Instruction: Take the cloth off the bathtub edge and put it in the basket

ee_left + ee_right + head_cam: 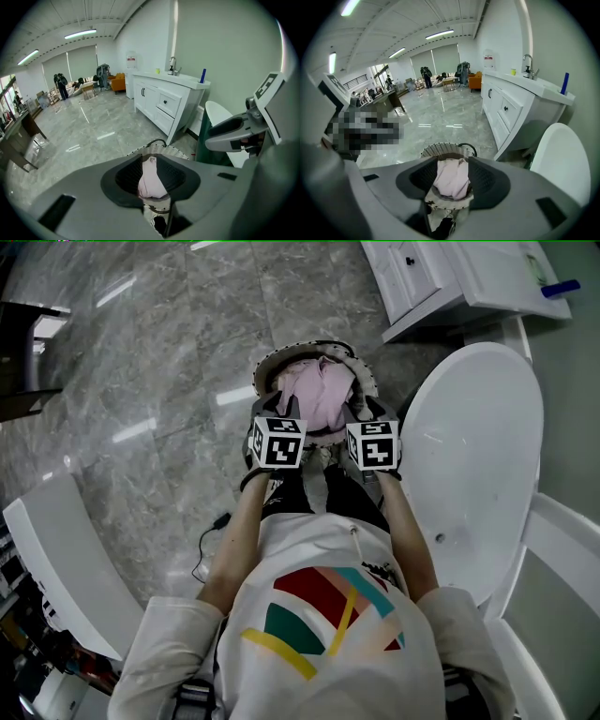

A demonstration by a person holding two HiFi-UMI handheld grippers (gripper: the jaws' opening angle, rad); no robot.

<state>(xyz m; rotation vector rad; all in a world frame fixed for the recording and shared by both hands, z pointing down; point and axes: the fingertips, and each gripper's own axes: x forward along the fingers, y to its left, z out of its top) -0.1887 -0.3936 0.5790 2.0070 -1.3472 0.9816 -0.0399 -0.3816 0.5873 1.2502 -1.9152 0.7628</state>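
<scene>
- Left hand-held gripper (151, 177): clamped on a fold of the pink cloth (321, 395), just above the basket (268, 362).
- Right hand-held gripper (451, 180): jaws apart, cloth between them, unpinched.
- Cloth: bunched in the basket, directly beneath both.

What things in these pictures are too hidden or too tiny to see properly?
- Head view: the basket's bottom, covered by the pink cloth.
- Left gripper view: faraway people, too small to tell what they're doing.
- Left gripper view: the blue thing on the counter, too small to name.
</scene>
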